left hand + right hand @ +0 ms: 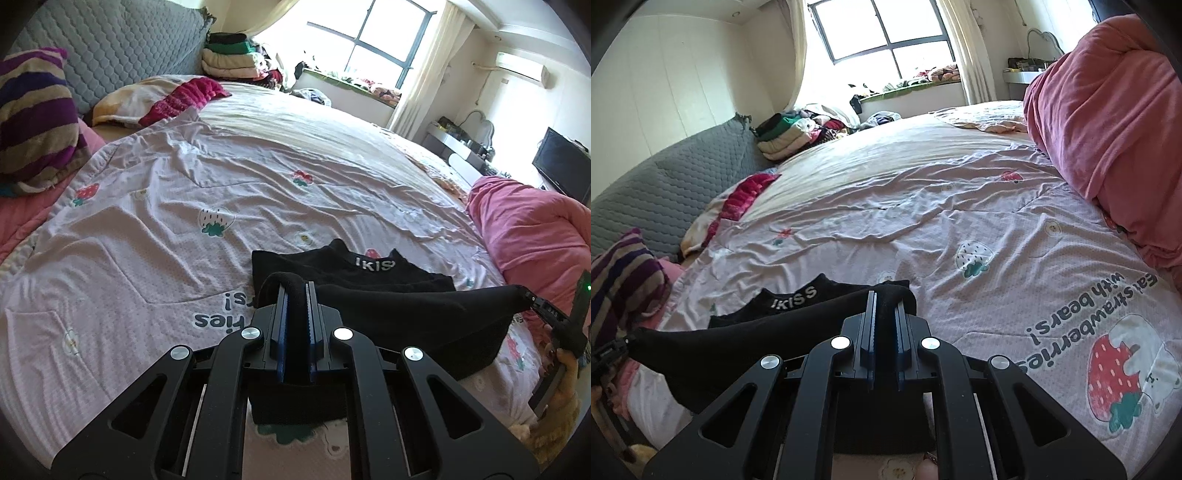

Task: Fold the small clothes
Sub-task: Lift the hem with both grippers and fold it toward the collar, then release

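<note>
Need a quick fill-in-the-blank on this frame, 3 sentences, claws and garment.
1. Both the left claw and the right claw are shut on the same ____ fabric garment.
2. The white letters on the garment's waistband contain ____.
3. The wrinkled bedspread is printed with bears and ____.

Missing words: black; KIS; strawberries

"IKISS" on black garment (pixel 798 297), seemingly
</note>
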`<state>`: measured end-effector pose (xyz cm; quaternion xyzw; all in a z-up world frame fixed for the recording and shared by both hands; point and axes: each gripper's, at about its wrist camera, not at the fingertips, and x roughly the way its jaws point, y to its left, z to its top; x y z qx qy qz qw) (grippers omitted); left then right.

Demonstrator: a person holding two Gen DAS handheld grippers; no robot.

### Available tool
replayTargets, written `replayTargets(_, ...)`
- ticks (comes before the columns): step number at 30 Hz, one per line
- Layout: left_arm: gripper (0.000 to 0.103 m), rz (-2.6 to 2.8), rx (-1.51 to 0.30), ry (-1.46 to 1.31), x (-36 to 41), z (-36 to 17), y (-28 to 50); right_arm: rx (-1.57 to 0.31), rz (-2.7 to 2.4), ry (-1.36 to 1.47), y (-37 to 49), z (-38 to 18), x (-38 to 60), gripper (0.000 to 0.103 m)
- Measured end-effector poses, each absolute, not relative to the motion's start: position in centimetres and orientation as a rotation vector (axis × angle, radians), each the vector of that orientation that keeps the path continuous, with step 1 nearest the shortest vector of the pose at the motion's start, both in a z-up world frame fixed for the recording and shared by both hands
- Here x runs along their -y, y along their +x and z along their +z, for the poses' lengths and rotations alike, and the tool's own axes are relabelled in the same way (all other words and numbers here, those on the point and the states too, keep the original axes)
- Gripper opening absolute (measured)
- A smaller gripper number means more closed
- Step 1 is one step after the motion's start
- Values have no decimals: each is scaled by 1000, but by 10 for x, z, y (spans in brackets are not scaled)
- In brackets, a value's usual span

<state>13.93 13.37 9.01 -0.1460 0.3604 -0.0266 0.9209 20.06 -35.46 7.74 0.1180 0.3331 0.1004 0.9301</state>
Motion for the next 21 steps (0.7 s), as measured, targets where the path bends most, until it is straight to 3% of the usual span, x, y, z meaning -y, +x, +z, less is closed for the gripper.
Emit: replayTargets(21, 3, 10, -813, -223, -135, 46, 190, -796, 175, 116, 254, 31, 335, 7)
